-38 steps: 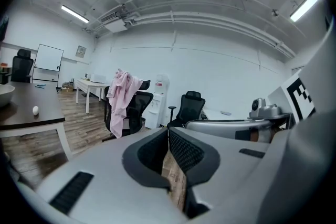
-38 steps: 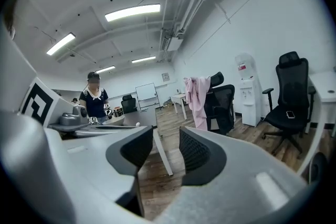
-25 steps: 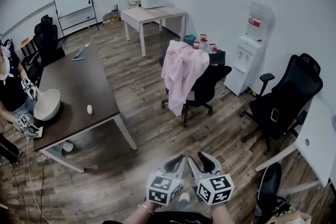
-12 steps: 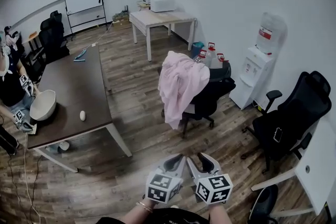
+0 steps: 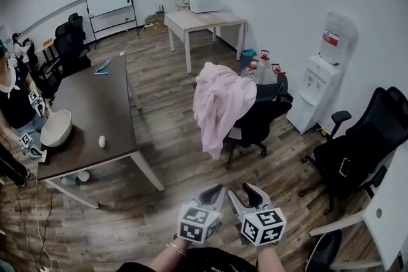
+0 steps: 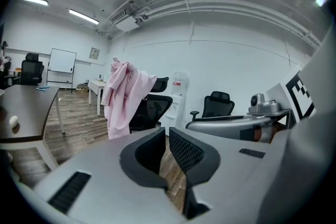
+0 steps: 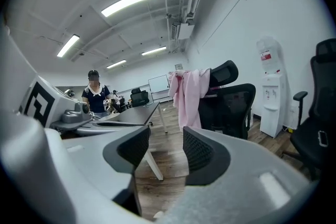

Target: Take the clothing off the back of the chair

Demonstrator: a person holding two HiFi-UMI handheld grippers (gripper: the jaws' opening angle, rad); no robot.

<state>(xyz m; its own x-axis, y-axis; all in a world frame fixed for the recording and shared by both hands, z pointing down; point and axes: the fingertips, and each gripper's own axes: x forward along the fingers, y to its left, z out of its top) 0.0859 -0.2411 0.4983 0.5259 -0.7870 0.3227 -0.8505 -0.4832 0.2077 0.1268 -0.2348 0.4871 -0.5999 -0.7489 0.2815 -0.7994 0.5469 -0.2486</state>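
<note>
Nearest, both tools are held low and side by side, pointing at the chair. The left tool (image 5: 212, 193) is clenched with nothing in it. The right tool (image 5: 250, 193) has its jaws apart and has just been opening; only bare floor (image 5: 185, 169) shows between them. Well beyond them, across open floor, the pink garment (image 5: 220, 102) hangs over the back of the black chair (image 5: 264, 114), its long folds falling down the left side almost to the seat base.

The risks I see:
- The chair stands on castors, so a sideways tug may roll or swivel it.
- Lifting too low could snag the cloth on the headrest (image 5: 280, 83).
- A one-sided pinch may let the cloth slide to the floor.
</note>
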